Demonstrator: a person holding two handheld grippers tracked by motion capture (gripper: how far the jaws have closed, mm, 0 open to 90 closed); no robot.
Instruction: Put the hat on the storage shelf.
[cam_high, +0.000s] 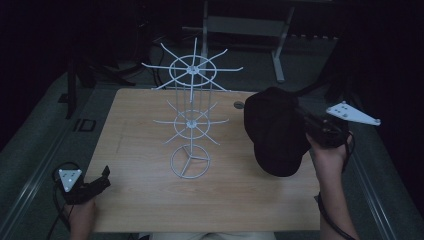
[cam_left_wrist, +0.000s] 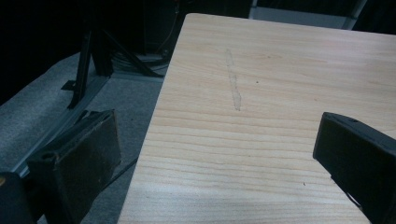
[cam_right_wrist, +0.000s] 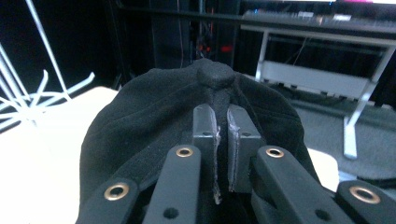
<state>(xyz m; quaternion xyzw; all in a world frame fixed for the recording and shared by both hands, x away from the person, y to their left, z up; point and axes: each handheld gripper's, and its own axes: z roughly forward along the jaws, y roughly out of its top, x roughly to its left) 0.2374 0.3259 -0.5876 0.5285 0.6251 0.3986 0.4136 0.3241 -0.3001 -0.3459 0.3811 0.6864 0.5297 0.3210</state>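
Right tool (cam_right_wrist: 223, 154) is clamped on a black cap (cam_high: 274, 131), jaws nearly together with a fold of fabric pinched between them. In the high view the cap hangs off the right tool (cam_high: 305, 122), held above the right side of the counter (cam_high: 135, 200), crown facing far-left, brim low and near.

White wire hat rack (cam_high: 190, 120) stands mid-counter, upright on a ring base, two tiers of radial prongs. Every prong is bare.

Key relation: rack is left of the cap, apart from it, with clear counter between. Nearest lower-tier prongs point right toward the cap, so my guess is the cap goes on one of those; top tier is higher and farther.

Left tool (cam_high: 102, 181) sits at the near-left corner of the counter, well apart from the rack. Left gripper view shows its jaws wide apart, nothing between them, just bare wood (cam_left_wrist: 261, 140).

Right hand (cam_high: 327, 152) is much nearer the rack.
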